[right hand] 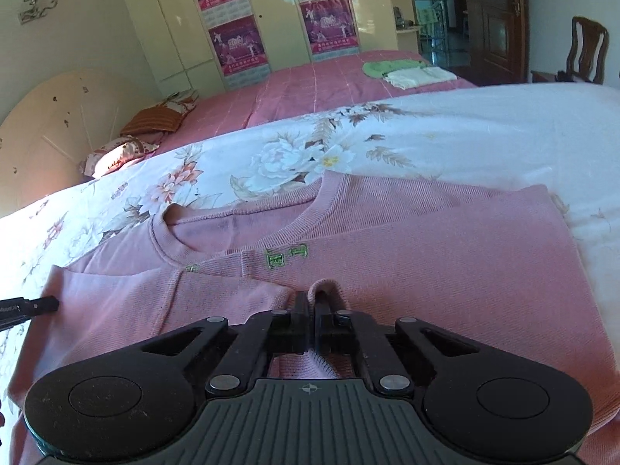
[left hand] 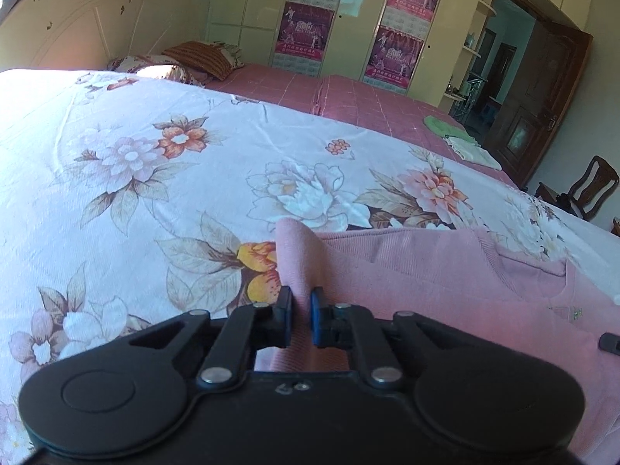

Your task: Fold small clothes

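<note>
A bed [right hand: 484,128] under a white floral sheet filled both views, with a second bed in a pink checked cover at the upper centre of each frame; on the floral sheet, across the middle and lower part of the right wrist view, lay the pink knit sweater [right hand: 426,255], neckline toward the top of the frame and small green embroidery just below the collar; it lay mostly flat, with one side panel already turned inward at lower left. The left gripper [left hand: 301,310] was closed on a raised ridge of the sweater's edge at lower centre of its own view, the fabric pinched between the blue pads; the right gripper [right hand: 312,306] was likewise clamped on a small bunched loop of knit at lower centre of its view. The step in hand seemed to be a fold with both pinches secured; the next move probably called for lifting both corners together and carrying them evenly across the body, keeping the fabric taut so no crease set in.
</note>
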The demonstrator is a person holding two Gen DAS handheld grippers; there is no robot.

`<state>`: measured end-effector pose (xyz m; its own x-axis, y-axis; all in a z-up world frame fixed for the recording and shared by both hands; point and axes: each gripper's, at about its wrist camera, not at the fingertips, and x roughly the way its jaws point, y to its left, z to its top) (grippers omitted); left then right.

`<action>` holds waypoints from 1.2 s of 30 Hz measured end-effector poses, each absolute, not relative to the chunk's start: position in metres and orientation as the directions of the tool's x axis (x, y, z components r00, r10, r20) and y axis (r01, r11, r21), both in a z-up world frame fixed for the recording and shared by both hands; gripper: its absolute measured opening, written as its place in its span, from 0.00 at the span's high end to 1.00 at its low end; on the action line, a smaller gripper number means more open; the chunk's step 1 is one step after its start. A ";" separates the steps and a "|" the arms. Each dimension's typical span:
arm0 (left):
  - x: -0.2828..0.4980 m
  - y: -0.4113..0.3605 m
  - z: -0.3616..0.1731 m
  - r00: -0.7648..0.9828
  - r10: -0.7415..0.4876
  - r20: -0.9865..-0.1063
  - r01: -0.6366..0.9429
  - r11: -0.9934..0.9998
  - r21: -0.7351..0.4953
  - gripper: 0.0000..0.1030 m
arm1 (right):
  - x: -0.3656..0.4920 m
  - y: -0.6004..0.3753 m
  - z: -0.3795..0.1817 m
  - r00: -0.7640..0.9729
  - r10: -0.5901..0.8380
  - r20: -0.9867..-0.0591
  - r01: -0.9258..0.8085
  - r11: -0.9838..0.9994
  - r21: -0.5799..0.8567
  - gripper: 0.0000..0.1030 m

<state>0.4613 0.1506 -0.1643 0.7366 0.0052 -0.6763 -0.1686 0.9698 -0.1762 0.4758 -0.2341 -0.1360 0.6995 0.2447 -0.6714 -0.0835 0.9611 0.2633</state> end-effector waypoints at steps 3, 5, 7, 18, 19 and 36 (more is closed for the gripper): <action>0.456 0.154 -0.164 0.759 0.018 -0.651 -0.180 0.967 -0.182 0.94 | 0.470 -0.229 -0.124 0.758 0.229 -0.610 -0.107 0.967 0.229 0.98; 0.455 0.160 -0.164 0.770 0.043 -0.637 -0.215 0.957 -0.195 0.95 | 0.469 -0.229 -0.121 0.790 0.191 -0.583 -0.100 0.978 0.184 0.99; 0.461 0.161 -0.171 0.752 0.052 -0.657 -0.230 0.955 -0.187 0.95 | 0.475 -0.228 -0.130 0.783 0.146 -0.604 -0.081 0.988 0.134 0.99; 0.436 0.148 -0.141 0.753 0.124 -0.646 -0.229 0.970 -0.081 0.82 | 0.470 -0.249 -0.129 0.758 0.113 -0.642 -0.008 0.986 0.164 0.98; 0.429 0.140 -0.135 0.762 0.113 -0.638 -0.202 0.977 -0.068 0.80 | 0.465 -0.246 -0.122 0.765 0.127 -0.631 -0.028 0.986 0.163 0.98; 0.385 0.088 -0.167 0.680 -0.001 -0.734 -0.090 0.992 -0.085 0.74 | 0.433 -0.208 -0.154 0.668 0.198 -0.717 -0.195 0.977 0.088 0.84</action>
